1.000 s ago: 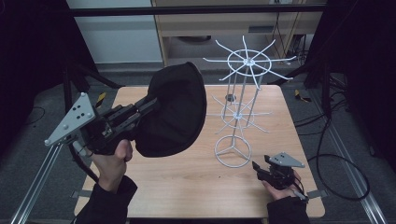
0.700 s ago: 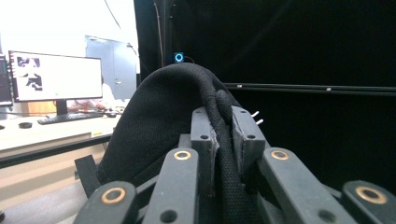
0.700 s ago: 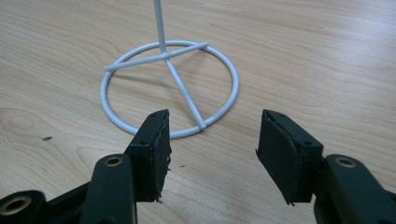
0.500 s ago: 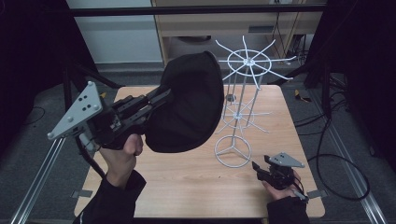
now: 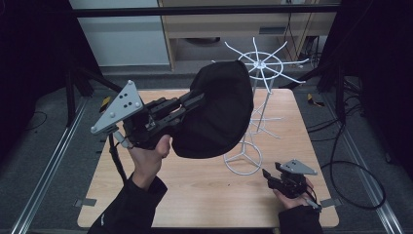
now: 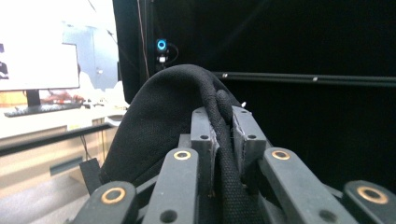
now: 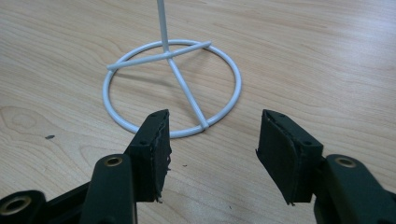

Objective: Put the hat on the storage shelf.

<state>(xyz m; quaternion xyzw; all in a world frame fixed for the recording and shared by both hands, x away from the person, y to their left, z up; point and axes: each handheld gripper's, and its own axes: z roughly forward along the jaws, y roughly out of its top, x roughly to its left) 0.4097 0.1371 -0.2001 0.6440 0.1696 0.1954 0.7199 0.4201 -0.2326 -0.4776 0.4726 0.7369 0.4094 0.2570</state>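
A black fabric cap [image 5: 219, 112] hangs in the air over the wooden table [image 5: 195, 195], and my left gripper [image 5: 192, 105] is shut on its rim. In the left gripper view the thick black rim [image 6: 226, 154] is pinched between the pads of that gripper [image 6: 224, 126], and the crown [image 6: 159, 116] bulges to the left. The cap's far side overlaps the white wire stand [image 5: 262, 66] with its spoked top wheel. My right gripper [image 5: 270, 178] rests low near the table's front right corner. It [image 7: 212, 154] is open and holds nothing, and points at the stand's base ring [image 7: 187, 93].
The stand's round base [image 5: 242, 161] sits right of the table's centre. Metal rails [image 5: 48, 170] run along both sides of the table. Cables [image 5: 341, 161] lie on the floor at the right. A wooden shelf unit [image 5: 214, 29] stands behind the table.
My left hand has carried the cap rightward and slightly up, from the table's left toward the wire stand. The right gripper has not moved.
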